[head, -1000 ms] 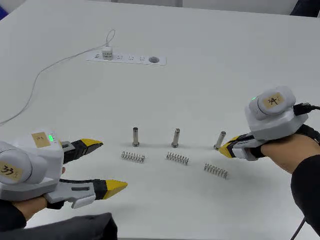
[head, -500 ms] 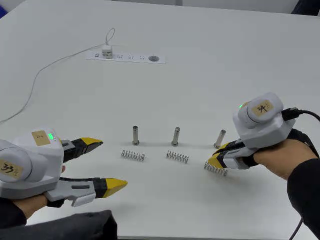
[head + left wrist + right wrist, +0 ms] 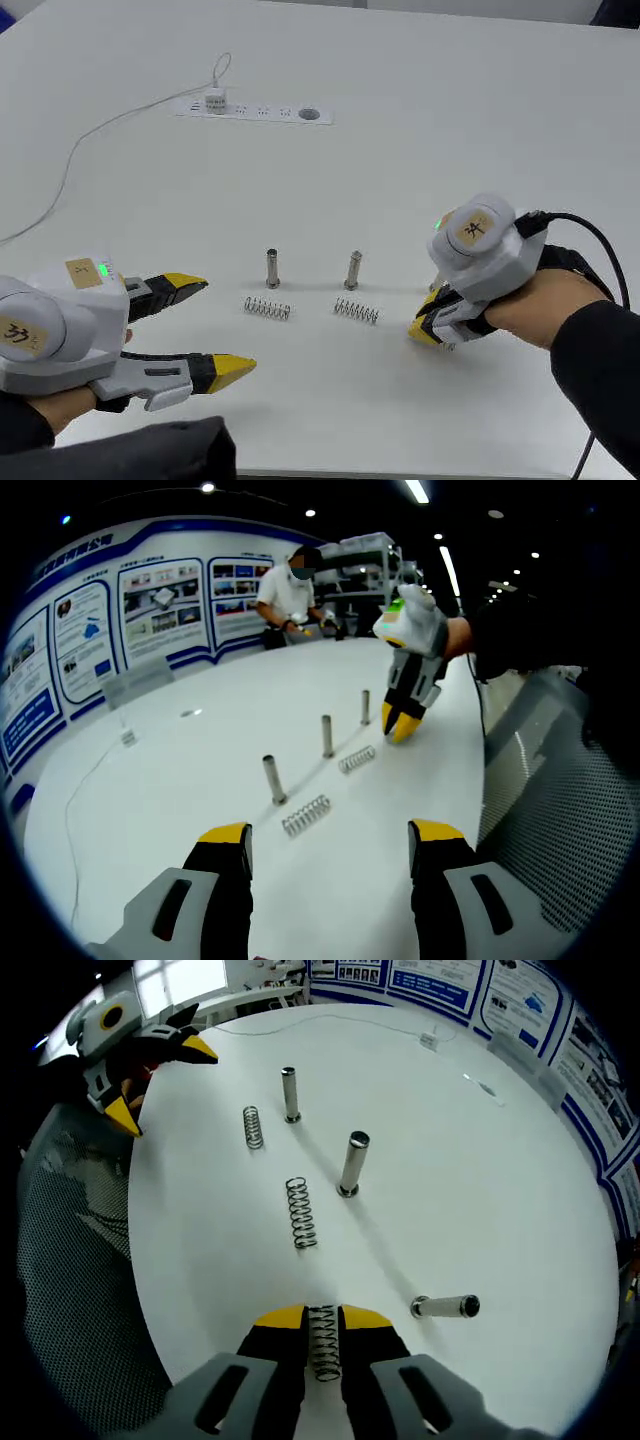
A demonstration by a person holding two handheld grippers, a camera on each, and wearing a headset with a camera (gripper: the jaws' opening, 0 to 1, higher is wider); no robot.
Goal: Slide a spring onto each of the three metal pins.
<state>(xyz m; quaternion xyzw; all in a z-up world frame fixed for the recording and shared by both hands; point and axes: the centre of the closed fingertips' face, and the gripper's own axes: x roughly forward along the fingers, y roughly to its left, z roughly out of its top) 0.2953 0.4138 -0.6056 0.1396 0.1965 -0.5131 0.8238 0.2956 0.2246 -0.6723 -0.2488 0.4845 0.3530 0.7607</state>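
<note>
Head view: right gripper (image 3: 432,330) low on the desk (image 3: 450,150), right of the middle spring (image 3: 356,312).
Left gripper view: left gripper (image 3: 330,835) fingers wide, empty.
Right gripper view: fingers narrow, pinching the third spring (image 3: 323,1338); nearest pin (image 3: 445,1307) just beside, perhaps tilted.
Best done by lifting lightly and lining the coil's open end over the pin tip.

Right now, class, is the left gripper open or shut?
Open: the left gripper has its yellow-tipped jaws well apart, with nothing between them.

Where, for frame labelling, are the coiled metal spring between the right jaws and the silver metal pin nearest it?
Coiled metal spring (image 3: 322,1340), right gripper view, mid-coils.
Silver metal pin (image 3: 445,1307), right gripper view, shaft.
</note>
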